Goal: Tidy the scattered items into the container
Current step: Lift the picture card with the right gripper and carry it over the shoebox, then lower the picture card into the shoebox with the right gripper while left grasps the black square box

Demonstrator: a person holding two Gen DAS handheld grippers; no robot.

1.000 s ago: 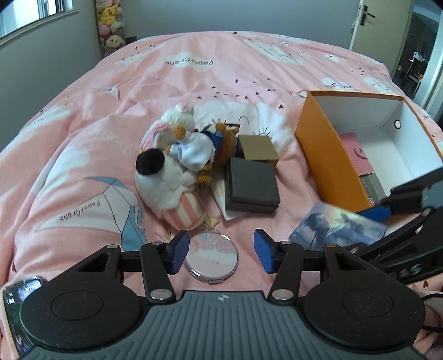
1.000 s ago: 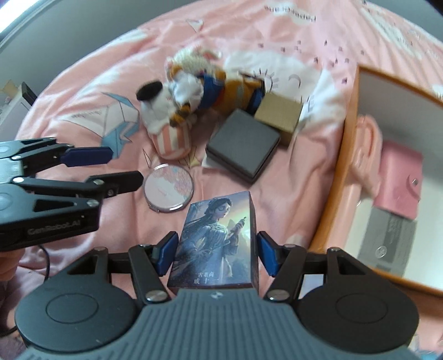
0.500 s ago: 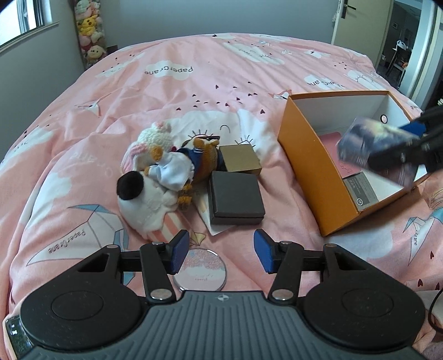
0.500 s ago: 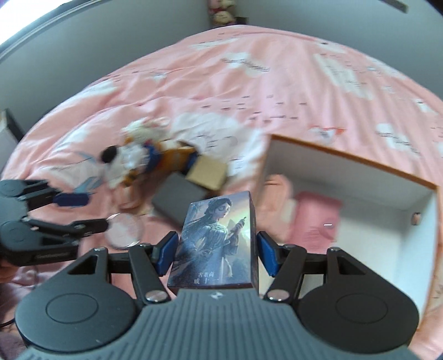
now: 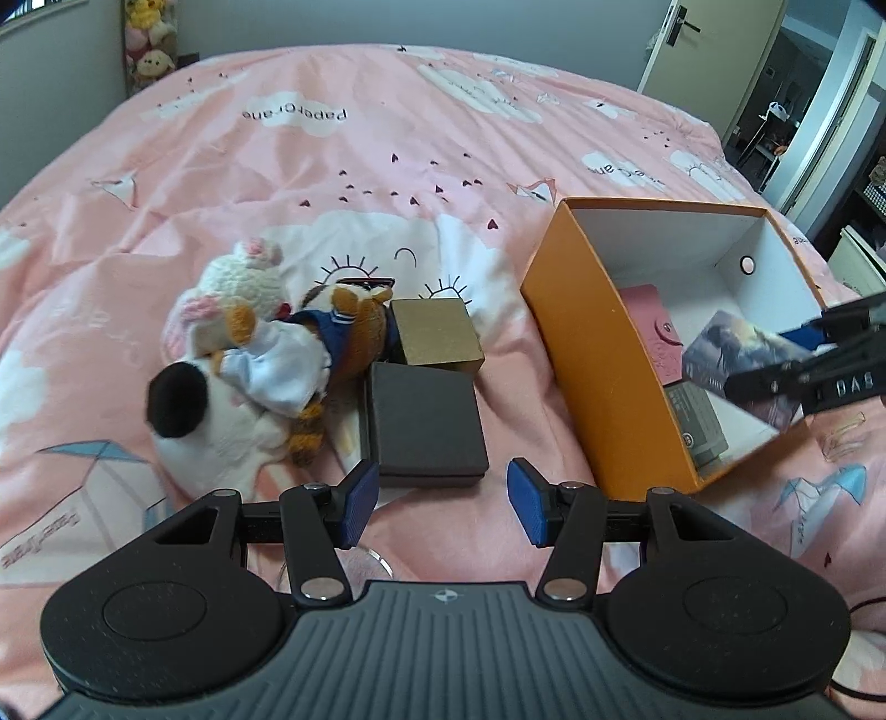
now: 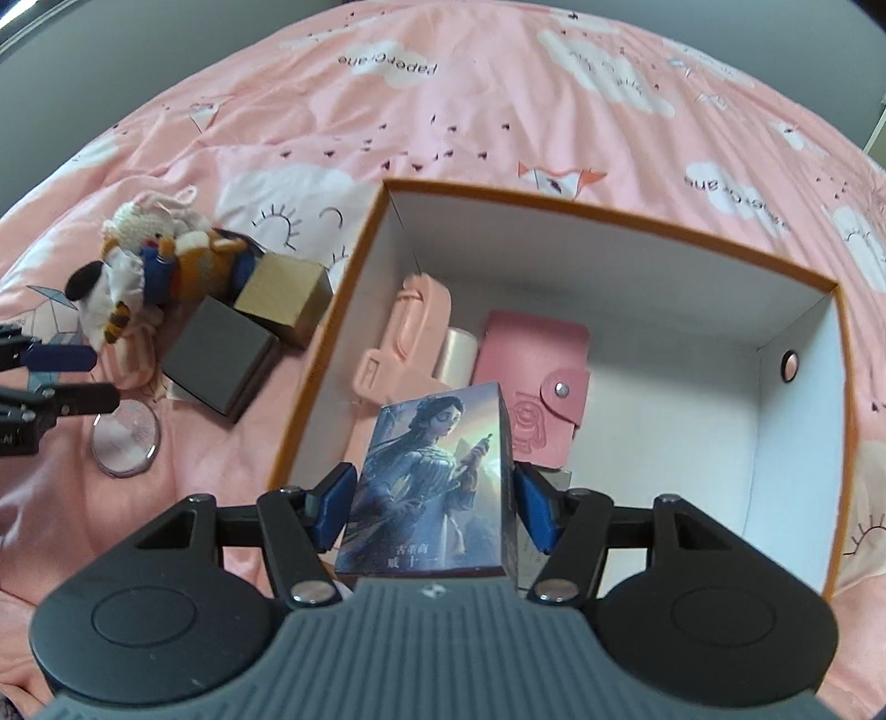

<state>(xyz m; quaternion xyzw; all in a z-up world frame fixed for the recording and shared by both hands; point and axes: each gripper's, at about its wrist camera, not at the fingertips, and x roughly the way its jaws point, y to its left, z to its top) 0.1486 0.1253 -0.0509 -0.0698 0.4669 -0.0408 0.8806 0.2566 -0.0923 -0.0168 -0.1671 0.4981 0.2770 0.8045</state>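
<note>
My right gripper (image 6: 434, 501) is shut on a blue picture box (image 6: 429, 476) and holds it over the near edge of the open orange box (image 6: 609, 219); the held box also shows in the left wrist view (image 5: 742, 360). Inside the orange box (image 5: 587, 338) lie a pink wallet (image 6: 534, 382), a pink case (image 6: 401, 332) and a grey item. My left gripper (image 5: 443, 501) is open and empty, low over the bed just in front of a black box (image 5: 423, 423). A gold box (image 5: 437, 335), plush toys (image 5: 260, 354) and a round mirror (image 6: 126, 437) lie on the bed.
The pink patterned duvet (image 5: 332, 138) covers the whole bed. A shelf of plush toys (image 5: 147, 50) stands at the far left wall. A door (image 5: 703, 61) is at the far right.
My right gripper has carried the picture box from the bed beside the orange box to above the box's near side. My left gripper has shifted forward, so the mirror now lies under it.
</note>
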